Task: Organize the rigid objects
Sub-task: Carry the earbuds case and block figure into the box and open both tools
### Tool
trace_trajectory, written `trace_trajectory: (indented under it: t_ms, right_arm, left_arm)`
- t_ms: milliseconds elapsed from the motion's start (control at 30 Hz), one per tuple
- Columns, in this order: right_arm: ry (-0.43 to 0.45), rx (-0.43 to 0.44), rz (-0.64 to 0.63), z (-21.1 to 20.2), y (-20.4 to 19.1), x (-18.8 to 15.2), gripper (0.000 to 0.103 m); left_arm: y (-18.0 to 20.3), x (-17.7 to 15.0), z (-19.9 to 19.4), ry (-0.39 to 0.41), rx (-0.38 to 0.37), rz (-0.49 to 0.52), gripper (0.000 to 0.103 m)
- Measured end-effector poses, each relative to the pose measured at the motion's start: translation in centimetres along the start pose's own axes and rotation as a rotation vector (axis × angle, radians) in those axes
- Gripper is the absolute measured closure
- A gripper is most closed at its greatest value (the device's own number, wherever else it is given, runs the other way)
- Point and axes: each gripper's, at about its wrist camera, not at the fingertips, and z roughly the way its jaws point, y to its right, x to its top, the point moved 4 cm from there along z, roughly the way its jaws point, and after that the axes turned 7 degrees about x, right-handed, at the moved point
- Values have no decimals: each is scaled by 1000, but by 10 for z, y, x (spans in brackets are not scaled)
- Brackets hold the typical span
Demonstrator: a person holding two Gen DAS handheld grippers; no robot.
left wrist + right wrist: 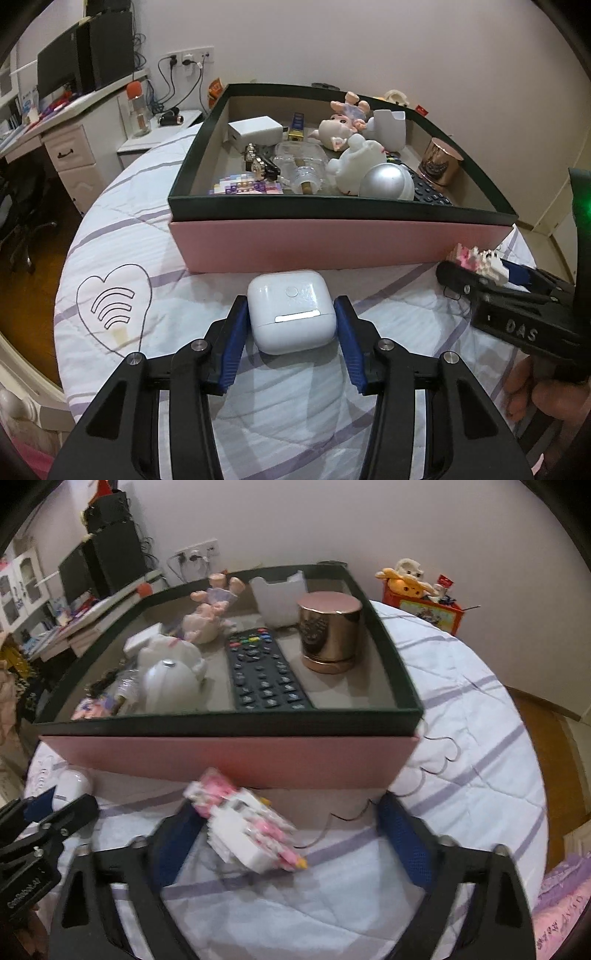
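Note:
A white earbuds case [291, 312] lies on the bed quilt just in front of the pink box. My left gripper [291, 314] is open with its blue pads on either side of the case, not clamped on it. A pink-and-white brick figure [245, 825] lies on the quilt between the open fingers of my right gripper [291, 821], close to the left pad. That figure [480, 260] and the right gripper [491, 280] also show in the left wrist view at right. The pink box with a dark green rim [332, 210] holds several items.
Inside the box are a black remote [264, 672], a copper candle jar [328, 631], a white cup [280, 598], doll figures [343, 125], a silver-white dome [386, 181], a clear bottle [303, 162]. A desk [70, 122] stands at left; a red toy box [424, 605] at right.

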Motion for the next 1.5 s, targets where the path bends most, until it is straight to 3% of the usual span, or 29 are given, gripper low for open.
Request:
trace_trajectory:
  t_ms: [33,133,167,633,967,1267,1500]
  right_arm:
    - [0,3,-6,-1,-1,0,31]
    - [0,15,-13,-4,-3,-2,58]
    - [4,23,-10,-6,-4,-2,61]
    - [67,111,-3,-61,-24,6,61]
    - [140,111,-75,-84,-41,69,61]
    - [86,103,-77,-36,-43,127,61]
    - [-4,84,-47,20,-30,146,61]
  left_arm:
    - [-1,0,-1,1,-1,-1,56]
    - [-2,-1,-6,8,-6,-2,56]
    - [-2,-2,-9,12,-7,-1,56]
    - [-12,12,-48,71,-25,-7,56]
    - [-14,81,-67,152,-26,25,56]
    - [-5,152,-29,137,-11,47,56]
    - [2,173,30,50,-1,68,56]
